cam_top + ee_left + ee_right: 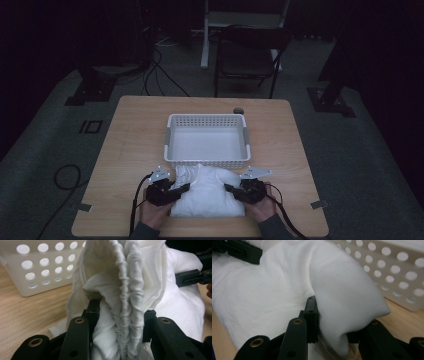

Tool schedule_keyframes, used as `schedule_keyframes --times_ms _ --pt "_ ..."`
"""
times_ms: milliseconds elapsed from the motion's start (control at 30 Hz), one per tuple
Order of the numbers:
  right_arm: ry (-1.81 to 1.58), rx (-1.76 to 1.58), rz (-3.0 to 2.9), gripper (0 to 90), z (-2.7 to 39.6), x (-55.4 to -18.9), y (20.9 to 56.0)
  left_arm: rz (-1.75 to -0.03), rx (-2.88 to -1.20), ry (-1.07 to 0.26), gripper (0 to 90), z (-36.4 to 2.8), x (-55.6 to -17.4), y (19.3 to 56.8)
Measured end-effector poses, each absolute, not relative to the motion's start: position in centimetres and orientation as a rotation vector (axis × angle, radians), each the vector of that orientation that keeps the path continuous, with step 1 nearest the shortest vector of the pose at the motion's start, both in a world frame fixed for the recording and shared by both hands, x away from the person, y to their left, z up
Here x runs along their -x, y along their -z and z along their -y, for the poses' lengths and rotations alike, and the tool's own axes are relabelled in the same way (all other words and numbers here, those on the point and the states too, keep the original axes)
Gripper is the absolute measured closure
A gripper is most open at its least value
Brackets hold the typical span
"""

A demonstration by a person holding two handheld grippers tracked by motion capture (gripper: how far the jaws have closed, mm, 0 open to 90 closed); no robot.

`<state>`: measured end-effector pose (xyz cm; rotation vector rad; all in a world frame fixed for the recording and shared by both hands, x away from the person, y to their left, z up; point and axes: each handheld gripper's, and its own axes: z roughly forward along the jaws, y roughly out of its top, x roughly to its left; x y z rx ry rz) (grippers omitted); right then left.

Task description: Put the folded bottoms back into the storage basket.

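The room is dim, with a grey carpeted floor [45, 150] and dark hangings at the sides. A dark folding chair [248, 57] stands beyond the far edge of the table, with a pale stand post behind it and black cables looping over the carpet to the left.

The table [130, 145] is a rounded-corner slab with a light wood-grain top, smooth and matt.

On it, just past the middle, sits a white plastic basket [206, 120], rectangular, with walls pierced by rows of round holes and a plain bottom. A small dark round object [238, 110] lies on the table just behind the basket's far right corner.

The white cloth [207, 192] lies on the near half of the table, its far edge touching the basket's near wall. It is soft and thick, bundled into a rounded heap; in the left gripper view its edge is gathered into tight vertical pleats, while in the right gripper view it bulges in a smooth fold.

The left gripper [186, 188], black with a grey plate on top, has its jaws clamped on the cloth's left side, pleats pinched between them. The right gripper [228, 188] likewise has its jaws squeezed on a fold at the cloth's right side.
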<state>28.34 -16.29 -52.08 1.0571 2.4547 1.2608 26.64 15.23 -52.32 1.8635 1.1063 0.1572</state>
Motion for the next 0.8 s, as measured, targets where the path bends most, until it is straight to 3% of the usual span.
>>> schedule_keyframes --times_ms 800 --pt "-1.316 -0.913 -2.347 70.9 16.7 -25.9 48.9 -1.028 -1.764 -0.164 63.5 -15.4 -24.6 48.4"
